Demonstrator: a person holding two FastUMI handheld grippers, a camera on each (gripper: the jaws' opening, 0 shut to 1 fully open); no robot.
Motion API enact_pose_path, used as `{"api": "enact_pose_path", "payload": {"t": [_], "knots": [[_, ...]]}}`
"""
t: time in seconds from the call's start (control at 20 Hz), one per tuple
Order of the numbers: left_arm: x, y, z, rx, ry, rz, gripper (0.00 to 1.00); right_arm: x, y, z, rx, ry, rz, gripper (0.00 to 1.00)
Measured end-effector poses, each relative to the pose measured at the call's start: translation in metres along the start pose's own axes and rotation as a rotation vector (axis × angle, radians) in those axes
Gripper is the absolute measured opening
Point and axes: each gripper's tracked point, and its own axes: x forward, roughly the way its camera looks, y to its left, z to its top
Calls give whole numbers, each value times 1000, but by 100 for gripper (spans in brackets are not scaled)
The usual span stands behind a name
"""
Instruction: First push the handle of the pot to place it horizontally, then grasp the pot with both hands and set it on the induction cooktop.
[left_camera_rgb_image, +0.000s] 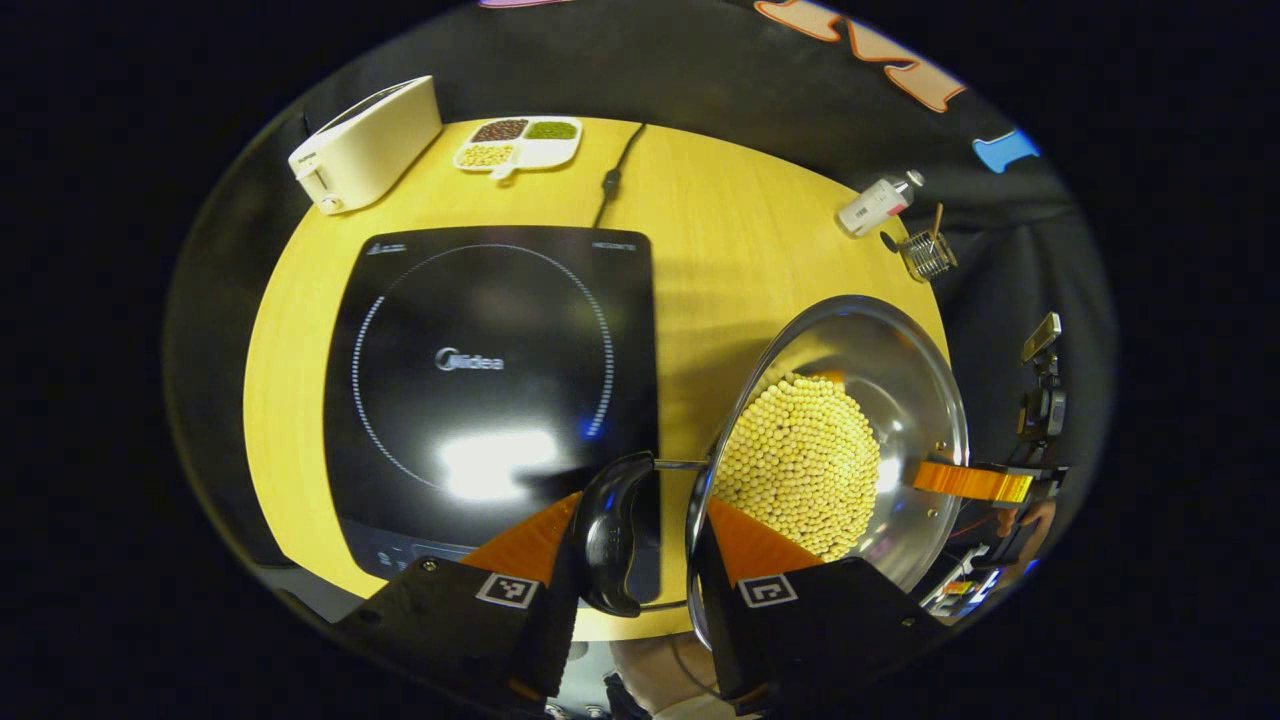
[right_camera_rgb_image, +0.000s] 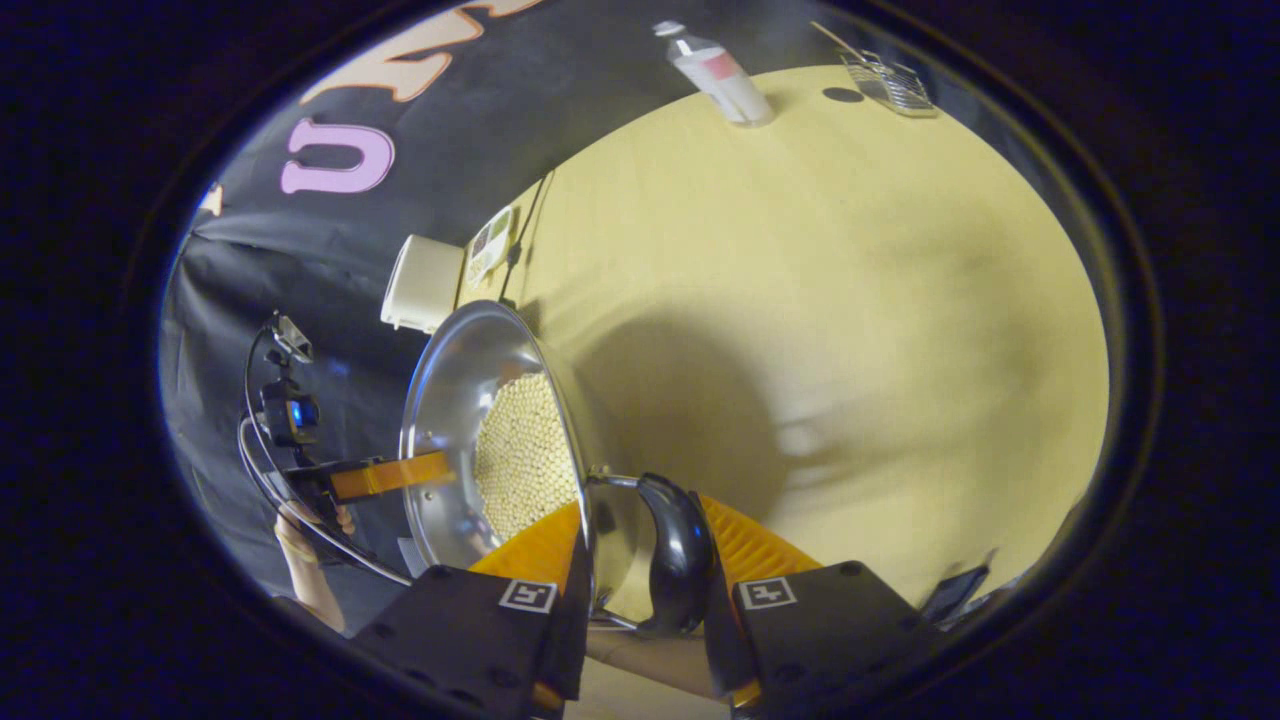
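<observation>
Pot (left_camera_rgb_image: 850, 420), stainless, full of pale yellow beans (left_camera_rgb_image: 805, 465), sits tilted in both views, held up off the yellow tabletop (left_camera_rgb_image: 720, 220) w/ a gripper on each side handle. Left gripper (left_camera_rgb_image: 640, 535): fingers narrowed around the pot's near black handle (left_camera_rgb_image: 612, 535) and rim, one finger on the outer side of the handle, other inside the rim over the beans; looks clamped on handle + rim. Right gripper (right_camera_rgb_image: 640, 560) same setup in right gripper view: black handle (right_camera_rgb_image: 678, 565) and pot rim sit between its fingers, close-set, gripping. Each view also catches the other gripper at the pot's far side, w/ a hand (right_camera_rgb_image: 300, 545) behind it. Induction cooktop (left_camera_rgb_image: 490, 390), black glass w/ ring marking, lies flat on table just left of pot in left gripper view; pot's near handle overlaps its right edge in frame, pot body is beside it, not on it. Power cord (left_camera_rgb_image: 615, 175) runs from cooktop's back edge toward the wall. Far side of table: cream toaster (left_camera_rgb_image: 365, 145) at left corner, white divided dish (left_camera_rgb_image: 520, 143) of assorted beans next to it. Right far corner: white bottle (left_camera_rgb_image: 878, 203) and small wire basket (left_camera_rgb_image: 928, 255) near each other. Pot's shadow falls on the tabletop in right gripper view.
</observation>
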Motion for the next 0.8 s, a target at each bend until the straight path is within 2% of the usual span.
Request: {"api": "enact_pose_path", "payload": {"t": [0.4,0.5,0.55,0.6,0.8], "knots": [[-14,130,18,23,-39,11,60,75,106,-19,11,-48,-35,51],[-14,156,25,30,-55,18,58,91,126,-18,7,-48,-38,51],[-13,166,28,35,-62,20,59,100,134,-18,5,-44,-42,48],[-12,177,31,37,-69,20,58,108,141,-17,5,-45,-46,51],[-9,211,45,21,-93,21,58,129,168,-10,-9,-50,-67,51]]}}
